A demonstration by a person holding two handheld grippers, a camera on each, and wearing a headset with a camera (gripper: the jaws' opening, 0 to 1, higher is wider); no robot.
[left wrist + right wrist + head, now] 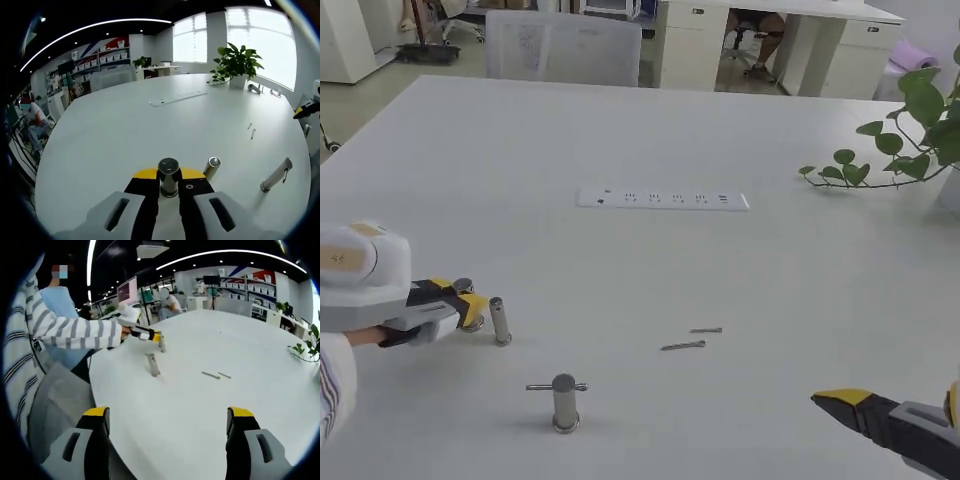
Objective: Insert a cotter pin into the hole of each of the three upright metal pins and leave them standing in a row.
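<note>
Right gripper point(167, 415) at 5 o'clock: fingers wide apart, empty. Left gripper point(168, 177) at 9 o'clock, fingers clamped on upright pin point(168, 167); second pin point(500, 320) just beside, cottered pin point(565, 402) at 7 o'clock.

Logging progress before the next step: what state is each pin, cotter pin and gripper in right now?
left gripper: shut on gripped pin.
gripped pin: upright, no cotter.
middle pin: upright, free, no cotter.
front pin: upright, inserted cotter through it.
near loose cotter: lying flat.
far loose cotter: lying flat.
right gripper: open, empty.
</note>
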